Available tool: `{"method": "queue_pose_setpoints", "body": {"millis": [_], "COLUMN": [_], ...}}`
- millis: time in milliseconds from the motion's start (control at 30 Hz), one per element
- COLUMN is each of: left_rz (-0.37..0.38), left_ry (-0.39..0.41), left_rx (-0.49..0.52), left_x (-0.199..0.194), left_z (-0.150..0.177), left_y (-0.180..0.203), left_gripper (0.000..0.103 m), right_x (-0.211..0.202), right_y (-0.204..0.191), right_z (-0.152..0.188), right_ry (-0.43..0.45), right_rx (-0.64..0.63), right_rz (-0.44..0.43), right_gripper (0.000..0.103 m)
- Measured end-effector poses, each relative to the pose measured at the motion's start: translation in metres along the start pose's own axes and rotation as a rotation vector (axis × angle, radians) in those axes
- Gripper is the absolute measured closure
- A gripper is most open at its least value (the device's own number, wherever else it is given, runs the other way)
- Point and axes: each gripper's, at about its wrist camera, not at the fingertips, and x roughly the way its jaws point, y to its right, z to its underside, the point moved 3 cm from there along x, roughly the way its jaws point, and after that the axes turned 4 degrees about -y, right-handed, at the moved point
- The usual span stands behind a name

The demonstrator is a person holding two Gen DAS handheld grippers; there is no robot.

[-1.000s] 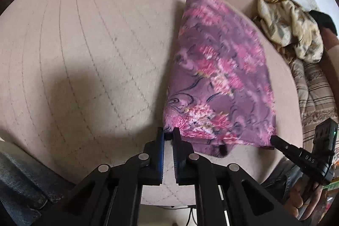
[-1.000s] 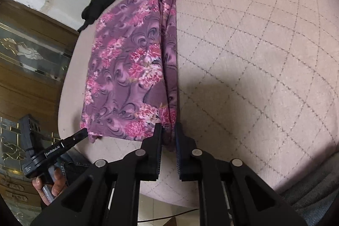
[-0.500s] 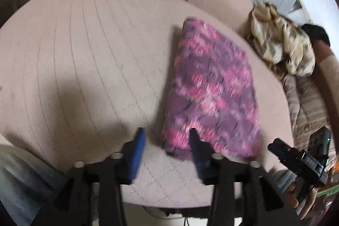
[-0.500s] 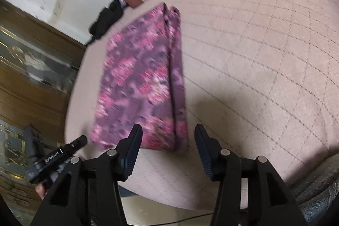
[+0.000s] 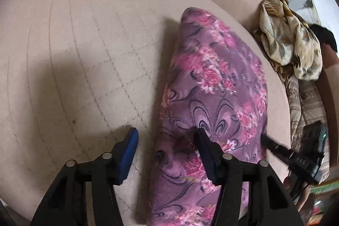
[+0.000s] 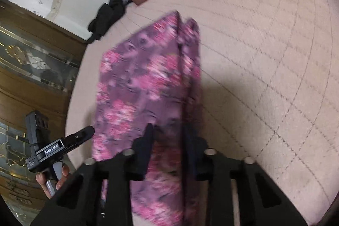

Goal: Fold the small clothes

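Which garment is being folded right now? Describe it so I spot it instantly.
On the big quilted beige cushion, a long folded cloth lies lengthwise. It is purple with pink flowers, unlike the crumpled cream-and-brown cloth heaped beyond the cushion's edge.

a second ago both grippers are pinched shut at the near corners of the folded purple floral cloth [image 5: 214,86]; now the left gripper [image 5: 167,140] and the right gripper [image 6: 167,137] both stand with their jaws spread wide. each has moved forward over the garment since half a second ago, so the cloth's near end now runs back between and beneath the fingers instead of ending in front of them. the left gripper's blue-padded finger [image 5: 129,149] sits over the quilted beige cushion [image 5: 84,56] just beside the cloth's left edge.
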Motion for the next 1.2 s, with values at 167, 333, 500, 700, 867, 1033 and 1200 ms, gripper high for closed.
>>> {"method": "queue_pose_setpoints", "body": {"millis": [167,333,500,700,867,1033,1200], "left_rz": [0.007,-0.04,-0.026,-0.04,0.015,0.136,0.157], "left_ry": [0.034,0.003,0.005,0.039,-0.008,-0.083,-0.06], "left_rx": [0.05,0.055,0.045,0.071,0.068,-0.057,-0.044], "left_x": [-0.014,-0.003,-0.027,-0.036,0.013,0.05,0.038], "left_z": [-0.001,-0.001,-0.007,-0.066,-0.105,-0.106,-0.108], "left_y": [0.01,0.008,0.014,0.04,0.041,0.016,0.022], "left_gripper": [0.095,0.093,0.053,0.034,0.034,0.041,0.069], "right_x": [-0.026,0.007,-0.032,-0.046,-0.014,0.015,0.007], "right_y": [-0.012,0.003,-0.018,-0.041,-0.039,-0.015,-0.022], "right_z": [-0.007,-0.003,-0.014,-0.076,-0.122,-0.123,-0.123], "right_ry": [0.067,-0.028,0.046,0.082,0.082,0.081,0.1], "right_rx": [-0.051,-0.015,-0.035,-0.058,-0.102,-0.065,-0.088], "right_rz": [0.03,0.103,0.048,0.009,0.032,0.024,0.079], "right_gripper": [0.097,0.098,0.07,0.038,0.059,0.08,0.098]}}
